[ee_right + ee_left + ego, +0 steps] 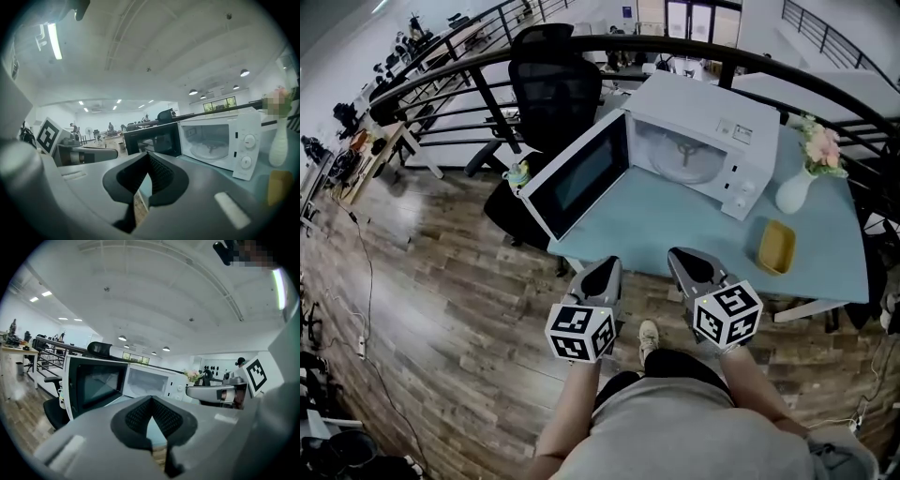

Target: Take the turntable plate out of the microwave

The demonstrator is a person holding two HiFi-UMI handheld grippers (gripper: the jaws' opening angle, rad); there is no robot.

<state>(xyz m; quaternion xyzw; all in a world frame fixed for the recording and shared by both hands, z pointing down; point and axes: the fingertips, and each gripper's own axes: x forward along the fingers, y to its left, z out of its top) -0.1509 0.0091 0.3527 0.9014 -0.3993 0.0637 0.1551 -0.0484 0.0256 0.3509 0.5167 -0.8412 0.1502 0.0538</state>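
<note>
lying inside the microwave [741,141] on the table [675,225], door [577,178] swung wide to the left: turntable plate [684,161]. held side by side near the table's front edge, well apart from the plate: left hand-held gripper [605,267] and right hand-held gripper [684,258], both pressed together at the tips, pinching nothing.

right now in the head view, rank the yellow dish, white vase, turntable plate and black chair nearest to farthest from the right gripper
1. Yellow dish, on the table at right, just beyond the right gripper.
2. White vase behind the dish and turntable plate inside the open microwave: too close to call.
3. Black chair, behind the microwave, far left.
</note>
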